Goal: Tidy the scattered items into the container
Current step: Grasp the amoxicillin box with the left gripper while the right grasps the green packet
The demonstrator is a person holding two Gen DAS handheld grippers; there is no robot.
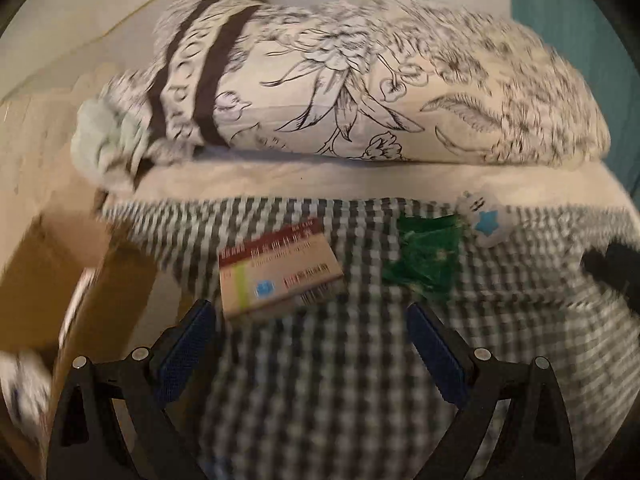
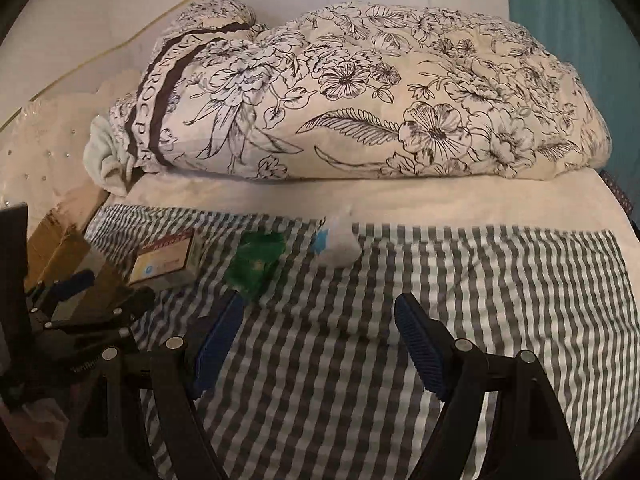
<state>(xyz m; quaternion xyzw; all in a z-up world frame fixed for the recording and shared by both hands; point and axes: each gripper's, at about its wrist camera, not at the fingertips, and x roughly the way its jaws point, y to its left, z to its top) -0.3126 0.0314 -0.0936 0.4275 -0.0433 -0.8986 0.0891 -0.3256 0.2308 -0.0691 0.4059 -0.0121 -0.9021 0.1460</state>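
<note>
A tan and red medicine box [image 1: 280, 268] lies on the checked sheet [image 1: 340, 380], just ahead of my left gripper [image 1: 310, 316]. That gripper is open with nothing between its blue pads [image 1: 188, 344]. To the box's right are a crumpled green bag [image 1: 424, 256] and a white plush toy with a blue star [image 1: 484, 216]. An open cardboard box [image 1: 60, 280] stands at the left, off the bed's edge. My right gripper [image 2: 318, 308] is open and empty above the sheet, short of the green bag [image 2: 256, 264] and the toy [image 2: 338, 244]. The medicine box [image 2: 166, 260] lies to its left.
A folded floral quilt [image 2: 360, 100] fills the far side of the bed, with a pale green cloth [image 2: 102, 152] at its left end. The left gripper [image 2: 106, 290] shows beside the cardboard box [image 2: 60, 248]. A teal curtain [image 2: 580, 20] hangs at the right.
</note>
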